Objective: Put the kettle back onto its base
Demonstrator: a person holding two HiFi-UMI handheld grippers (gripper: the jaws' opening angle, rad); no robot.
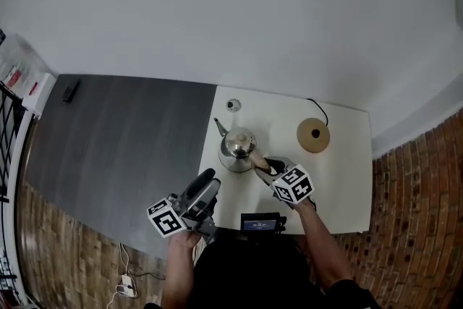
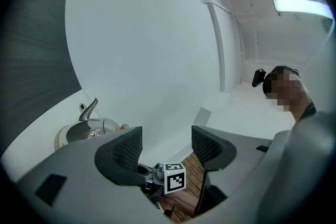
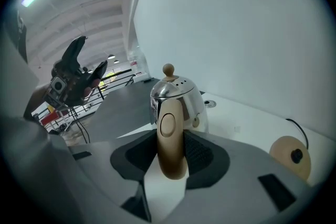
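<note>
My right tool [image 3: 170, 150] pinches the tan handle [image 3: 169, 128] of the polished steel kettle [image 1: 237, 147], which stands on the white worktop [image 1: 347, 184], well apart from its round tan base [image 1: 313, 134]. My left tool [image 2: 167, 140] is spread, empty.

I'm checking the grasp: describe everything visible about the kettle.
The kettle is a shiny, domed metal pot with a thin curved spout, a tan knob on the lid and a tan handle. It stands upright on the white table, apart from its base; the right claw grips the handle.
</note>
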